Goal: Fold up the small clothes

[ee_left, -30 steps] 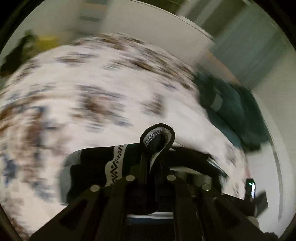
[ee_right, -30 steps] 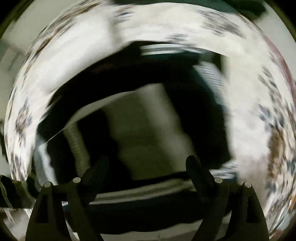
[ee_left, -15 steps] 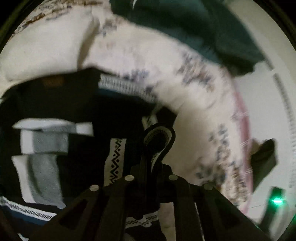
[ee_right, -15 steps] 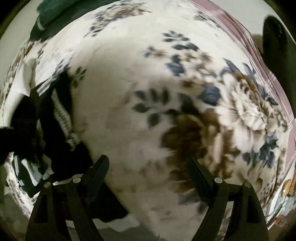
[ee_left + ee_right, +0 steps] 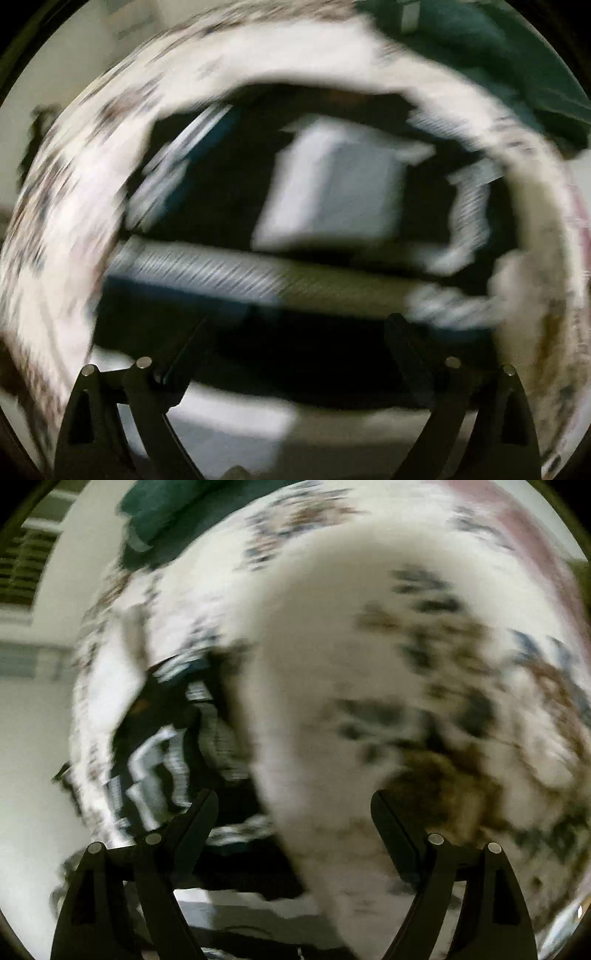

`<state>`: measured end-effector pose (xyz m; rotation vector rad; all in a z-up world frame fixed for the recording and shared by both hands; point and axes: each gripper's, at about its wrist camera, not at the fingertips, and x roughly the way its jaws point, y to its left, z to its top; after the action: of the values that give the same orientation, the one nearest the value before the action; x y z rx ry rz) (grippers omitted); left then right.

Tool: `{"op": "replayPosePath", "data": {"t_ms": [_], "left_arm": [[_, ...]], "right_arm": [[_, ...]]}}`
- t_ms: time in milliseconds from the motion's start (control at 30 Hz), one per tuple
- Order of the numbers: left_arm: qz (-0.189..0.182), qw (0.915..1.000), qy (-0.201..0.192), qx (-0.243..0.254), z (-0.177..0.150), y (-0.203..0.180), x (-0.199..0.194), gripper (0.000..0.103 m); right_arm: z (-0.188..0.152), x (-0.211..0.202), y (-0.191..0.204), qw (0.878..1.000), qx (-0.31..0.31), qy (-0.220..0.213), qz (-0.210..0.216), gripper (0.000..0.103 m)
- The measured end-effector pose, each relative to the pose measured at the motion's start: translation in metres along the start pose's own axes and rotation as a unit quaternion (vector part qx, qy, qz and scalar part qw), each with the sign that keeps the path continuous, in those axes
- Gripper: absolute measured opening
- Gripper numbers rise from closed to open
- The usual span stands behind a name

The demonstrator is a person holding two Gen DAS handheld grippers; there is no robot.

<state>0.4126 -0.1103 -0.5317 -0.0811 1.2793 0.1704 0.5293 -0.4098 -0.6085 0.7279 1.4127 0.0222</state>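
Note:
A heap of small dark clothes (image 5: 332, 192) with white and grey bands lies on the floral bedspread (image 5: 74, 177). In the blurred left wrist view my left gripper (image 5: 295, 332) hangs right above the heap, its jaws opening wide; no pad presses on cloth. In the right wrist view the same heap (image 5: 173, 746) lies at the lower left. My right gripper (image 5: 295, 808) is open over bare bedspread (image 5: 406, 664) beside the heap, nothing between its fingers.
A dark green garment (image 5: 498, 55) lies at the far side of the bed, also seen as a green bundle (image 5: 177, 520) in the right wrist view. The bed's edge and a pale floor (image 5: 29, 812) run past the heap.
The left gripper was shut on a black patterned sock; it has swung over the heap and let it go, jaws now wide. The right gripper moved off the heap onto bare bedspread, still open.

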Motion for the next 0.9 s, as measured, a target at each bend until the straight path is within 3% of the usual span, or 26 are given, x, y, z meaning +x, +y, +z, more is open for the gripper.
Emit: {"op": "replayPosePath", "data": {"t_ms": [100,200,233,267,300,333,467,533,600,667,700,733,800,867,900], "left_arm": [[0.044,0.9973,0.039,-0.044,-0.030,0.045,0.032,0.095],[0.031,0.9942,0.050,-0.090,-0.043,0.072,0.056,0.100],[0.021,0.9934,0.047,-0.103,-0.043,0.078,0.061,0.103],[0.014,0.9929,0.046,-0.108,-0.043,0.080,0.063,0.103],[0.014,0.9926,0.045,-0.112,-0.042,0.080,0.066,0.103],[0.017,0.9928,0.045,-0.110,-0.041,0.079,0.068,0.103],[0.028,0.9933,0.027,-0.109,-0.039,0.073,0.072,0.103],[0.027,0.9933,0.025,-0.109,-0.040,0.072,0.073,0.103],[0.020,0.9931,0.036,-0.110,-0.038,0.074,0.073,0.103],[-0.005,0.9907,0.055,-0.124,-0.032,0.084,0.067,0.103],[-0.025,0.9885,0.056,-0.138,-0.029,0.091,0.061,0.103],[-0.059,0.9840,0.043,-0.163,-0.024,0.102,0.048,0.101],[-0.108,0.9724,0.002,-0.207,-0.013,0.123,0.024,0.101],[-0.154,0.9537,-0.039,-0.256,0.004,0.147,0.009,0.101],[-0.175,0.9435,-0.050,-0.277,0.013,0.158,0.008,0.101]], "right_arm": [[0.018,0.035,0.044,0.998,-0.047,0.028,0.018,0.086],[0.034,0.085,0.077,0.995,-0.072,0.061,0.018,0.086],[0.038,0.106,0.086,0.994,-0.078,0.076,0.006,0.076],[0.040,0.117,0.092,0.993,-0.082,0.081,0.004,0.060],[0.040,0.125,0.098,0.993,-0.087,0.085,0.003,0.004],[0.039,0.129,0.109,0.992,-0.097,0.081,-0.014,0.006],[0.023,0.089,0.161,0.983,-0.180,-0.026,-0.016,0.006],[0.022,0.079,0.167,0.982,-0.182,-0.041,-0.021,0.006],[0.027,0.093,0.157,0.981,-0.182,-0.013,-0.061,0.006],[0.035,0.128,0.133,0.978,-0.163,0.072,-0.108,0.009],[0.035,0.141,0.124,0.974,-0.153,0.109,-0.123,0.015],[0.035,0.147,0.118,0.970,-0.145,0.133,-0.141,0.015],[0.036,0.131,0.131,0.973,-0.148,0.117,-0.134,0.016],[0.035,0.104,0.167,0.974,-0.184,0.068,-0.113,0.031],[0.035,0.093,0.189,0.975,-0.195,0.041,-0.098,0.050]]}}
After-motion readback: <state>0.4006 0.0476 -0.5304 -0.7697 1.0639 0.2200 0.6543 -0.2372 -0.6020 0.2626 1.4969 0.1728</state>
